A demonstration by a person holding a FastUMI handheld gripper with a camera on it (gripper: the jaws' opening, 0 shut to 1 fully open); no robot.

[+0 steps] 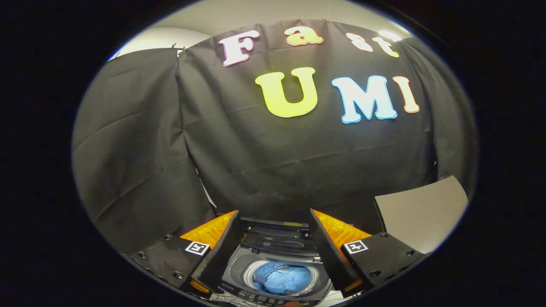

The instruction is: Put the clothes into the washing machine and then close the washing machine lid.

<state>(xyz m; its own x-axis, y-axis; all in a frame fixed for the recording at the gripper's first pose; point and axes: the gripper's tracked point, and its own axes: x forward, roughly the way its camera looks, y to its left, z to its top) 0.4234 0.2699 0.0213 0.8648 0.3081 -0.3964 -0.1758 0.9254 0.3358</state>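
Black cloth [273, 162] draped the booth's back and side walls, hanging in loose folds, with a pale ceiling above it. A grey flat panel [420, 211] leaned at the right, beyond the right finger and just in front of the cloth.

Below the cloth stood the washing machine [273, 290], seen from above and lying between the two fingers of the gripper [273, 258]. Its lid [275, 236] was raised and folded back toward the cloth, leaving the round drum [251, 273] open to view. Inside the drum lay the clothes [283, 279], a light blue bundle resting against the drum's bottom and far side. A row of small buttons on the control panel [256, 298] ran along the machine's near edge.

The gripper hung above the machine with its fingers spread wide apart, the gap between them about as broad as the drum's opening. Nothing was held between them; the pads touched neither the clothes nor the lid nor the machine's rim. The clothes lay below and between the fingers, well apart from both, slightly nearer the right finger. The lid sat just ahead of the fingertips, between them and the cloth wall.
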